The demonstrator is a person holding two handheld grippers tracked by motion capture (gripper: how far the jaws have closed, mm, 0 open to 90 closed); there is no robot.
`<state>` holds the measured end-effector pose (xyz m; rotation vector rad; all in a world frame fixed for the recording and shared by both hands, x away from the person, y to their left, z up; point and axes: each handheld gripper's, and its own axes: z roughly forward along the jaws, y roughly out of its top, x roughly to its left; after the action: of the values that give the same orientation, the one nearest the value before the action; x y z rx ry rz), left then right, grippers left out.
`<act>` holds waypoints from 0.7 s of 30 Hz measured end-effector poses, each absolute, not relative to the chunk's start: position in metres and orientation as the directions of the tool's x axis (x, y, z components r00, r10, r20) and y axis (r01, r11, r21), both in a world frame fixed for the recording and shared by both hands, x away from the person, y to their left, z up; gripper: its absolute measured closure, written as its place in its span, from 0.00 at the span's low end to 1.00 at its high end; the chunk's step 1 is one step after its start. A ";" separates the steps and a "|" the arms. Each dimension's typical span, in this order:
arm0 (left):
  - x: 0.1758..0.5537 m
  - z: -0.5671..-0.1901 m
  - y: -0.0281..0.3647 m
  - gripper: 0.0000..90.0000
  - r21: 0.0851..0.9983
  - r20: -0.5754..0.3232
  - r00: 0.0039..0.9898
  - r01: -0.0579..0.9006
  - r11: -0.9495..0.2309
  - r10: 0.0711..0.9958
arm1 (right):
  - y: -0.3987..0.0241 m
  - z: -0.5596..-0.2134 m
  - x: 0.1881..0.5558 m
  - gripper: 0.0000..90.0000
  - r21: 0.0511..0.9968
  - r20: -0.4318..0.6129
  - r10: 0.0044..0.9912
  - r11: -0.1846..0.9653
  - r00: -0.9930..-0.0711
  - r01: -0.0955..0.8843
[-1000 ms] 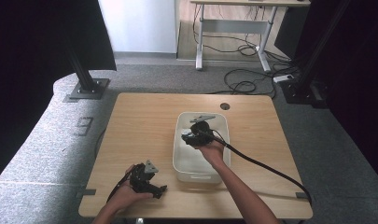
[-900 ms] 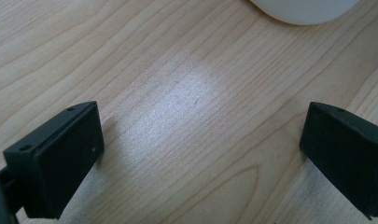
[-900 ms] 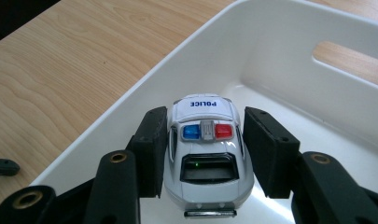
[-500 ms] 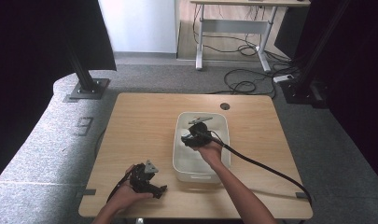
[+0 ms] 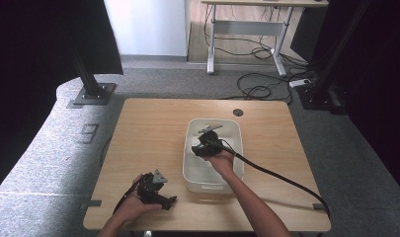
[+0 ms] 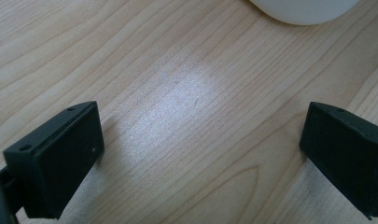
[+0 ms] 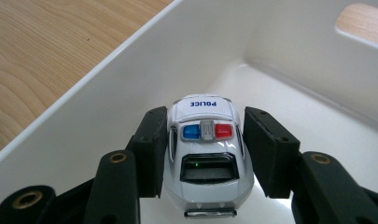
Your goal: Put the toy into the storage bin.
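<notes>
We have toy police car (image 7: 205, 158) pinched in right gripper (image 7: 205, 154), centre frame, inside white bin (image 7: 107, 88). Left gripper (image 6: 200, 154) spread, idle over table (image 6: 177, 70). Next, we judge: release or lift car.

Light wooden table (image 5: 153, 133) with rounded corners, occupying the centre and lower half of the high view; its grain runs across the frame. A round cable hole (image 5: 238, 112) sits near the upper edge, right of centre. A white rectangular plastic bin (image 5: 188, 165) with rounded corners and handle cut-outs stands directly on the tabletop, slightly right of centre. A black cable (image 5: 286, 180) lies across the lower right of the surface toward the table's lower right corner.
</notes>
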<state>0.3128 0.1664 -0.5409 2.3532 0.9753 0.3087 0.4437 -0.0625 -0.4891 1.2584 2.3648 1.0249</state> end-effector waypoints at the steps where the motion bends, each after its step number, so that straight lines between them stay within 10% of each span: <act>1: 0.313 -0.541 0.166 0.00 0.583 -0.004 0.708 0.575 -0.573 0.706 | -0.063 -0.489 0.444 0.56 0.695 0.086 0.807 0.371 -0.584 0.616; 21: 0.313 -0.541 0.167 0.00 0.585 -0.004 0.709 0.574 -0.573 0.705 | -0.064 -0.493 0.450 0.56 0.676 0.068 0.816 0.386 -0.575 0.628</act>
<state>0.3128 0.1665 -0.5411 2.3523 0.9731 0.3084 0.4502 -0.0641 -0.4930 1.2709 2.3718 0.9753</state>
